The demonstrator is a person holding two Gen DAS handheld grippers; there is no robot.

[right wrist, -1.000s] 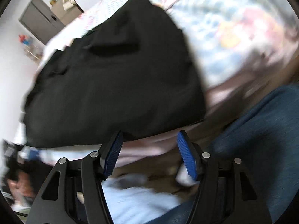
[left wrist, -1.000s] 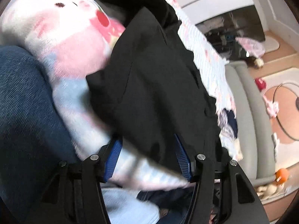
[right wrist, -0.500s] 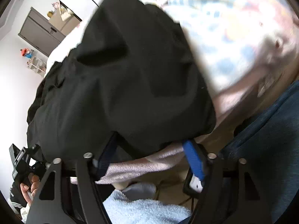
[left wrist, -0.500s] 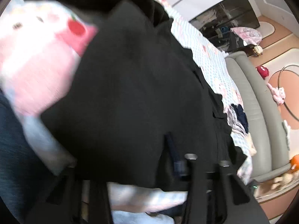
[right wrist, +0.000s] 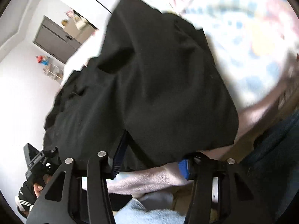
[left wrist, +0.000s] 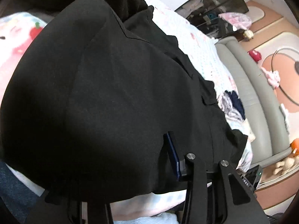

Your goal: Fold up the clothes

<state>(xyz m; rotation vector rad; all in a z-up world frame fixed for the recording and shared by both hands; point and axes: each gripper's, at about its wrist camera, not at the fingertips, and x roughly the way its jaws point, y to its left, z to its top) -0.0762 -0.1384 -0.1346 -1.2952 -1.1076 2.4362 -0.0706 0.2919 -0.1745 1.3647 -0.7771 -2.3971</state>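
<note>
Two grippers sit at the near hem of one black garment (left wrist: 115, 93), which lies spread over a pastel cartoon-print blanket (left wrist: 203, 56). Left gripper (left wrist: 119, 160): fabric drapes over the left finger and hides it; only the right blue pad (left wrist: 172, 155) shows, so jaw width cannot be told. Right gripper (right wrist: 151, 158): fingers stand wide apart, hem of the garment (right wrist: 158, 85) lying across and between them, not pinched. Grey sofa (left wrist: 248, 97) runs beside the blanket. Right view is motion-blurred.
</note>
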